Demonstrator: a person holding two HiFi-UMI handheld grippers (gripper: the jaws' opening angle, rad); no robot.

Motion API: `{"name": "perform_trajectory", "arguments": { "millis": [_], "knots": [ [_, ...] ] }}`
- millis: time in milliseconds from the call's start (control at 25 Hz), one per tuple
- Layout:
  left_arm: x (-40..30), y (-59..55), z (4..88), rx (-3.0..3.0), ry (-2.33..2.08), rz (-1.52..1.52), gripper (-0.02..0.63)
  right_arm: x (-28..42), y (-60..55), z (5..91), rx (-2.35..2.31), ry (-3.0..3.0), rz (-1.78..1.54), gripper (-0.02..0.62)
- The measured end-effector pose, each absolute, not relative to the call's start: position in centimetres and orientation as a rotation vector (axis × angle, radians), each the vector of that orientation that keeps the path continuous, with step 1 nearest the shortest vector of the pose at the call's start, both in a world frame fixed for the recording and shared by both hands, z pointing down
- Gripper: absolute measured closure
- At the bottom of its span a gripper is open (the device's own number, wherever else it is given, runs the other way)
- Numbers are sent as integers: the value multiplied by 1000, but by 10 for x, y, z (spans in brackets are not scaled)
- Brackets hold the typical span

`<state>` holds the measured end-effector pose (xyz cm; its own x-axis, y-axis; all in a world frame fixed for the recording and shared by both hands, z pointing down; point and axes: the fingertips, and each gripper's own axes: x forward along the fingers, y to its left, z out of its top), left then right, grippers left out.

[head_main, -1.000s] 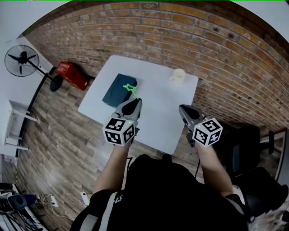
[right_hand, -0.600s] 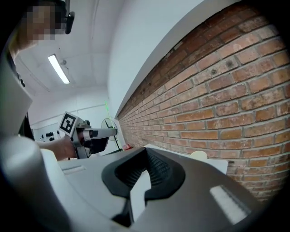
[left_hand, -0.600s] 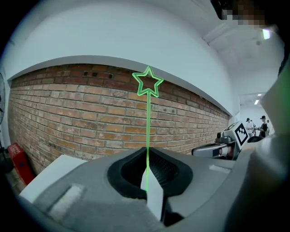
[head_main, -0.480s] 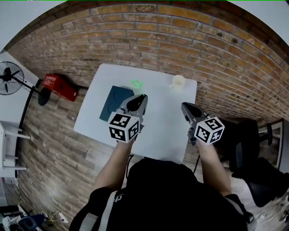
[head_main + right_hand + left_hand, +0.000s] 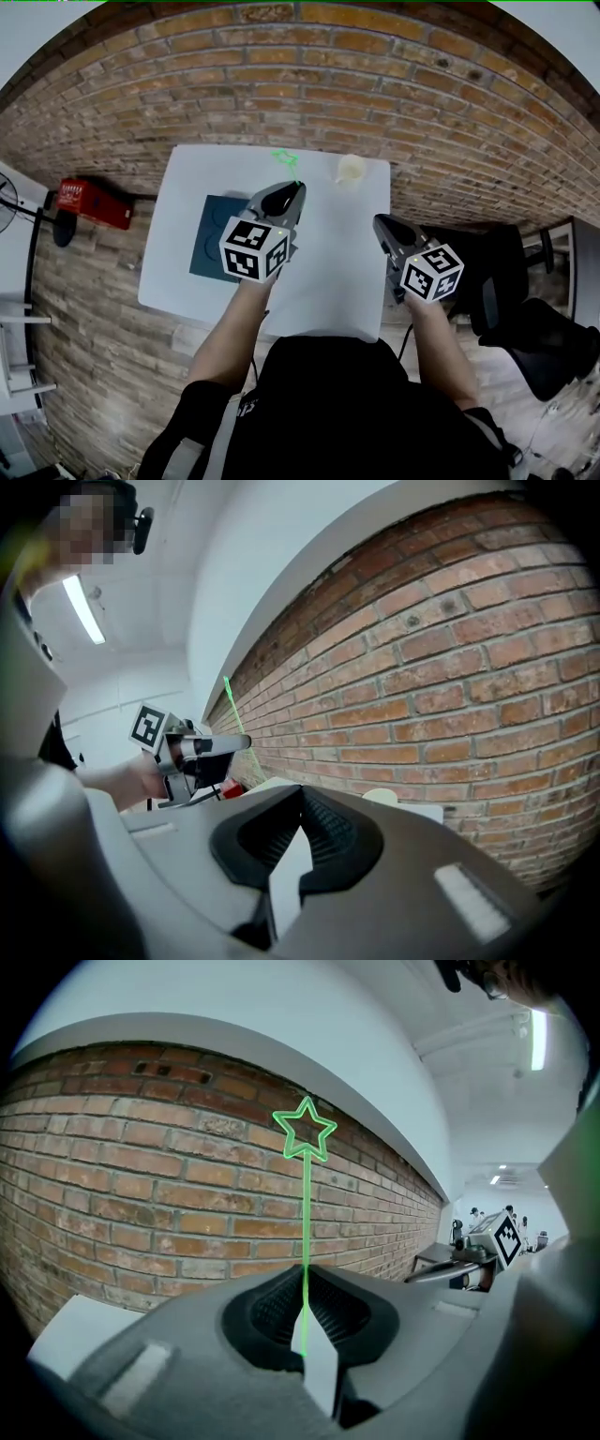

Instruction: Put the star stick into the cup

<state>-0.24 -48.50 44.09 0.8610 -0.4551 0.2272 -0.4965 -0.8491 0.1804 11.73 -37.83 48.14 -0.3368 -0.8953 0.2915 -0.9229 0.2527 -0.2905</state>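
A thin green star stick (image 5: pixel 306 1241) stands upright between my left gripper's (image 5: pixel 305 1283) jaws, which are shut on its lower end. Its open star head (image 5: pixel 305 1132) shows against the brick wall. In the head view the left gripper (image 5: pixel 292 191) hovers over the far middle of the white table (image 5: pixel 337 258), and the star stick (image 5: pixel 286 160) sits near the table's far edge. The pale cup (image 5: pixel 351 169) stands at the far right, a short way right of the star. My right gripper (image 5: pixel 381 224) is shut and empty near the right edge, with the cup (image 5: pixel 386 797) just beyond it.
A dark blue flat box (image 5: pixel 212 246) lies on the table's left half. A brick wall (image 5: pixel 309 84) runs right behind the table. A red box (image 5: pixel 92 202) sits on the floor to the left, and a black chair (image 5: pixel 525 328) stands to the right.
My left gripper has carried the star stick from above the dark box to the right and toward the far edge, nearer the cup. The right gripper shifted slightly.
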Motion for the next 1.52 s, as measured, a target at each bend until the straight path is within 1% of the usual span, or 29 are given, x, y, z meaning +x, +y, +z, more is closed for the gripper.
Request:
{"name": "perform_trajectory", "arguments": {
  "millis": [280,760,1160,1520],
  "knots": [
    [58,-508,445,2813,-677,288,584,165,-399,497,1787,-2420,690,595],
    [127,-551,480,2796,-641,306,584,190,-429,548,1694,-2425,838,595],
    [161,-573,517,2735,-622,293,584,194,-435,582,1646,-2408,941,595],
    [174,-577,559,2706,-623,389,583,218,-423,590,1692,-2358,954,595]
  ]
}}
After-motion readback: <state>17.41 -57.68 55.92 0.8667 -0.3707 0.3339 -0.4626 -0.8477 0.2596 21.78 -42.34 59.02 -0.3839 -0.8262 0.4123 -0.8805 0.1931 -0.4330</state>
